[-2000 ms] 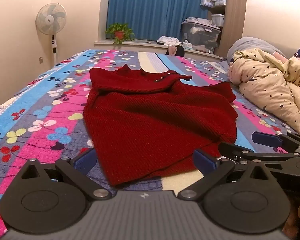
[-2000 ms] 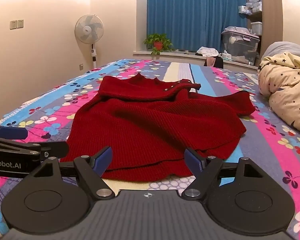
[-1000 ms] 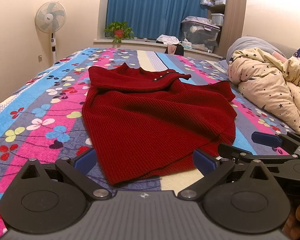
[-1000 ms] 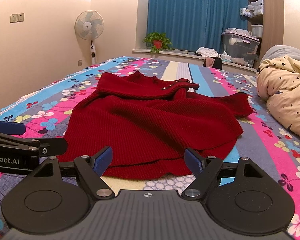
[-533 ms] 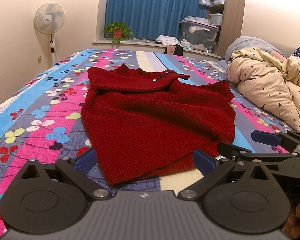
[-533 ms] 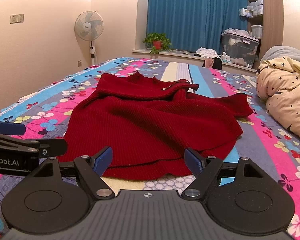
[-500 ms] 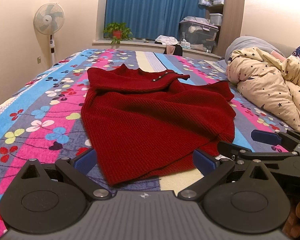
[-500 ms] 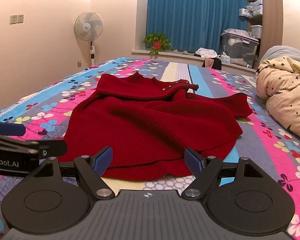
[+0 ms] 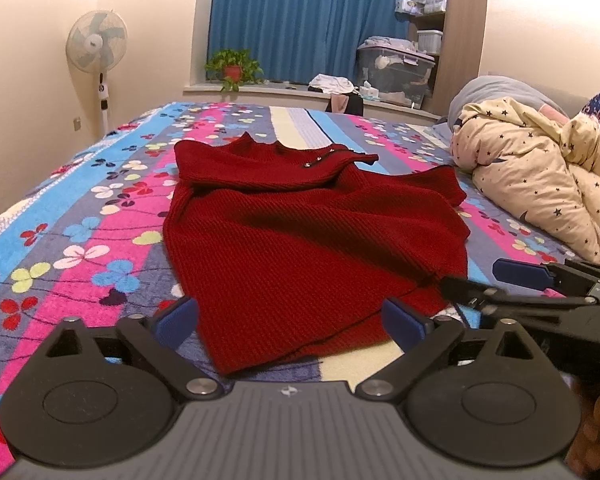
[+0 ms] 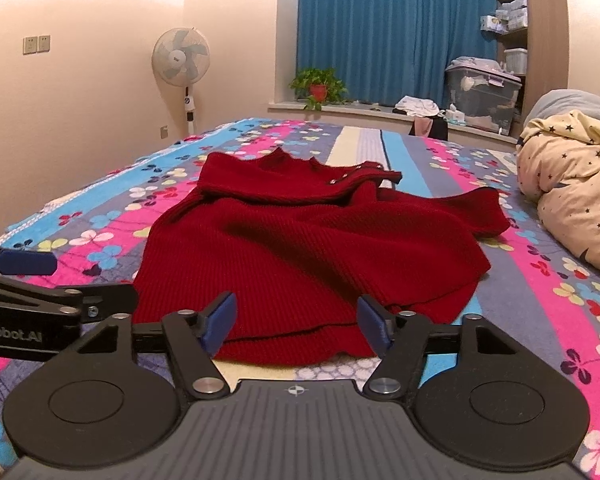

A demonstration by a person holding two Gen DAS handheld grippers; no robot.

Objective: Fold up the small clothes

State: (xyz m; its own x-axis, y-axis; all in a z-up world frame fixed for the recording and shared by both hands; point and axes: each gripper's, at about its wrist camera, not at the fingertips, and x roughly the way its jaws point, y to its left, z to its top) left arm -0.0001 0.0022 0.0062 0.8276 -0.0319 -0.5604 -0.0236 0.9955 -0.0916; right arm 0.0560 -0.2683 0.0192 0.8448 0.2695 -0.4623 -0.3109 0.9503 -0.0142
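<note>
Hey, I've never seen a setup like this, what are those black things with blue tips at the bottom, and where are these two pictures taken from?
They are two hand-held grippers; no robot arm is involved. Each carries a wide-angle camera looking forward along its two fingers, so one picture comes from the left gripper and the other from the right gripper. Each camera also catches the other gripper at its edge. On the flowered bedspread lies a red knitted sweater, spread out and rumpled, neck away from the cameras. A star-patterned quilt is bunched to the right. Both grippers are open, holding nothing, near the sweater's bottom edge.
</note>
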